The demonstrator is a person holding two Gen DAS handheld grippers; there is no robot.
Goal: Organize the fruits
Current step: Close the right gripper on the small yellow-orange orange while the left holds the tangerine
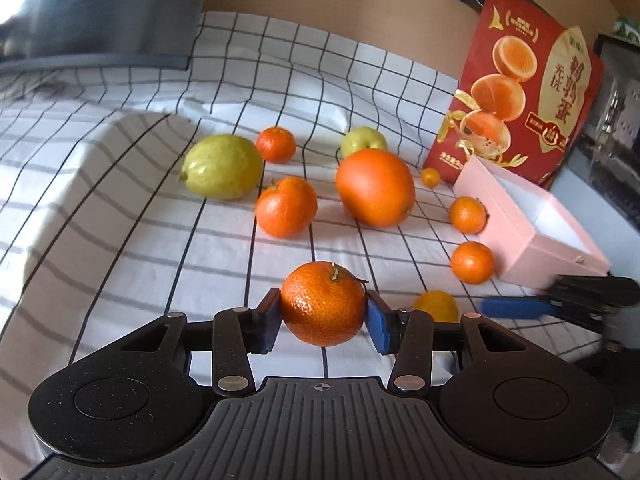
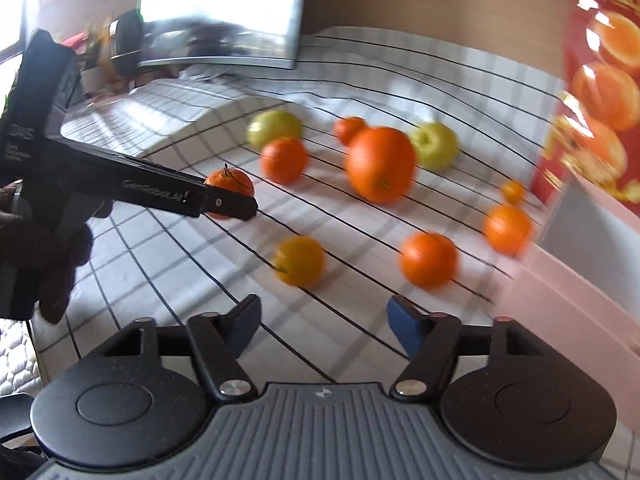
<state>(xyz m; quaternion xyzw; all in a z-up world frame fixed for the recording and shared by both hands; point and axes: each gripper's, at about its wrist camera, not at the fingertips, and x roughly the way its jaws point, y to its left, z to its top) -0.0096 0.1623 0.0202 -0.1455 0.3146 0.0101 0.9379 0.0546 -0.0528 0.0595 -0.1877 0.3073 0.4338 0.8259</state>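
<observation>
Mandarin (image 1: pixel 322 304) (round, pitted skin) pinched btwn left gripper (image 1: pixel 322 318) jaws; right gripper (image 2: pixel 323 326) jaws spread.

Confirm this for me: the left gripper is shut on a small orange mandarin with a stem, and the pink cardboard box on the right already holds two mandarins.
One detail is wrong. The left wrist view shows the pink cardboard box with nothing in the part of its white interior that is visible; two mandarins lie outside against its wall. The left gripper is indeed shut on the small orange mandarin with a stem.

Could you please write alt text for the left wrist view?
The left gripper holds a stemmed mandarin above a grid-patterned cloth. Beyond lie more citrus, a large orange, two green fruits and an open pink box.
</observation>
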